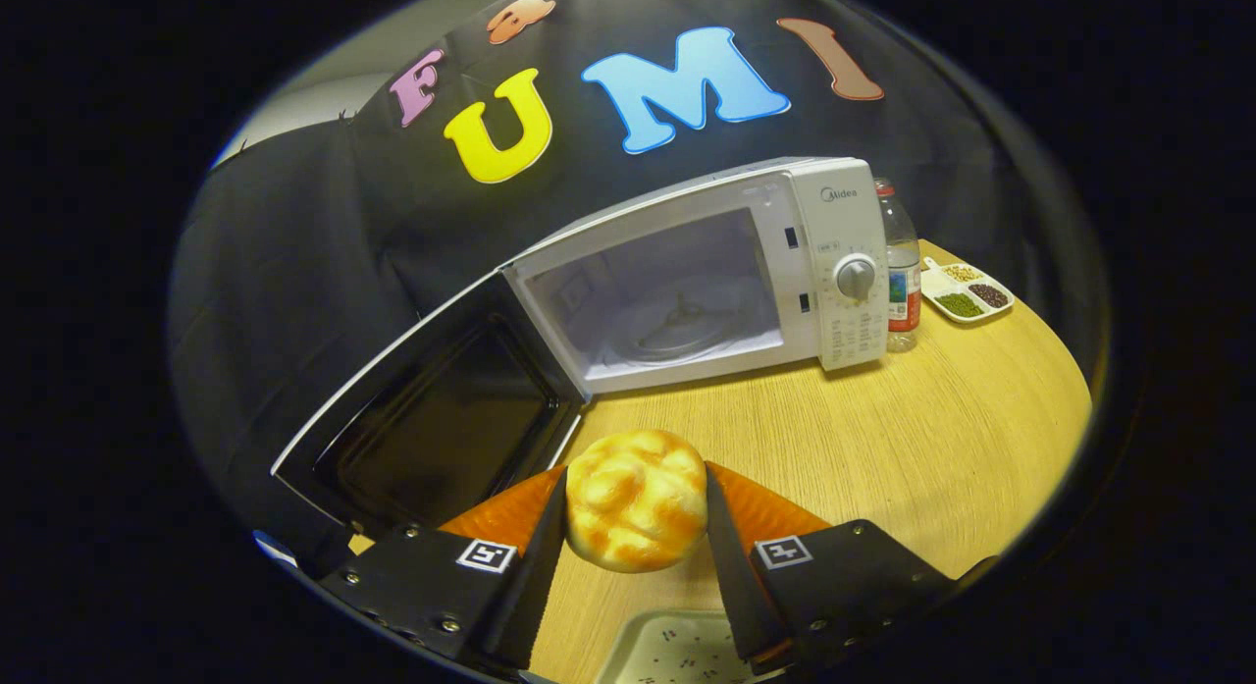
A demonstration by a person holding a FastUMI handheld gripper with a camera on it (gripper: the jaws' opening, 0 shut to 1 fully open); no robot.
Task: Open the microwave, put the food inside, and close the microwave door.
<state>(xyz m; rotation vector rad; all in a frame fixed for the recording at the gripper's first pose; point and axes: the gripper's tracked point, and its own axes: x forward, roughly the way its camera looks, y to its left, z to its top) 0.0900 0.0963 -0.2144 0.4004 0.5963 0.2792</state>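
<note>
A round golden bread bun [636,499] sits between my two fingers, and my gripper [636,488] is shut on it, held above the wooden table [883,439]. Beyond the fingers stands a white microwave [726,272] with its door [442,419] swung wide open to the left. Its cavity is lit, and the glass turntable [677,331] inside carries nothing. The control panel with a round dial [856,277] is on the microwave's right side.
A plastic bottle with a red label [901,272] stands right of the microwave. A white divided tray of beans [967,291] lies behind it. A pale speckled tray [677,650] lies on the table under my fingers.
</note>
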